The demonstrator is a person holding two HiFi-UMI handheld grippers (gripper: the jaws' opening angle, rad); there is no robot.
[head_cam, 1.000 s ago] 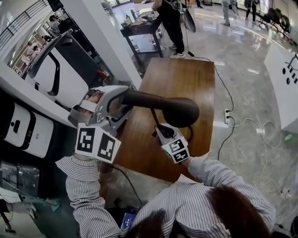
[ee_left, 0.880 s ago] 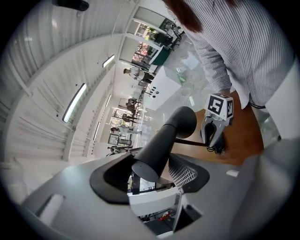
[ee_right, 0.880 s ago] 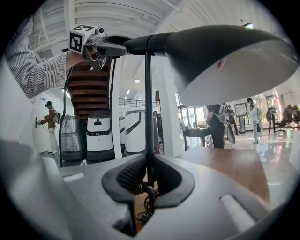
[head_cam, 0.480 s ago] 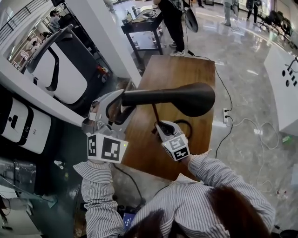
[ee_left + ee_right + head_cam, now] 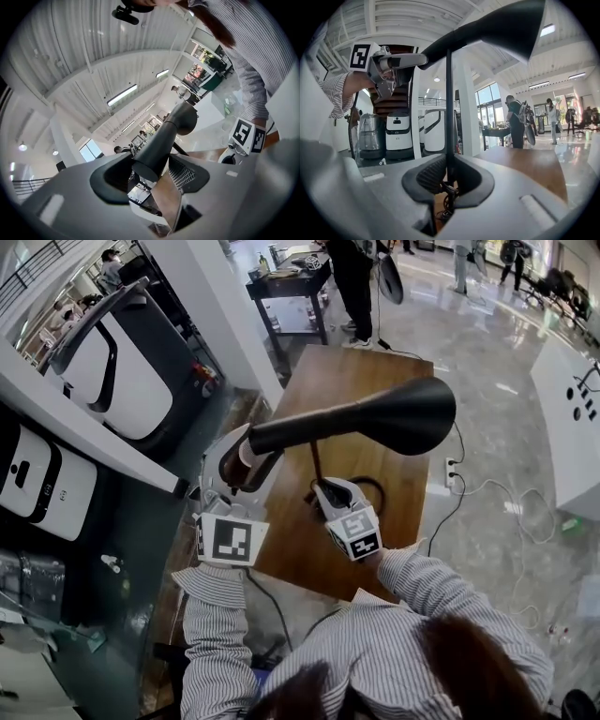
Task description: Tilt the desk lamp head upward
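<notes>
Lamp head: shade end angling upward, tilt looking mostly done. Left gripper clamping head's tail, left of stem; right gripper pinching stem low. Release remaining.

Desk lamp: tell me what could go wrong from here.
1. The left gripper grips only the tapered rear tip of the lamp head; it may slip off as the head tilts.
2. The right gripper pinches just the thin stem; if that grip gives, everything could tip over on the table.
</notes>
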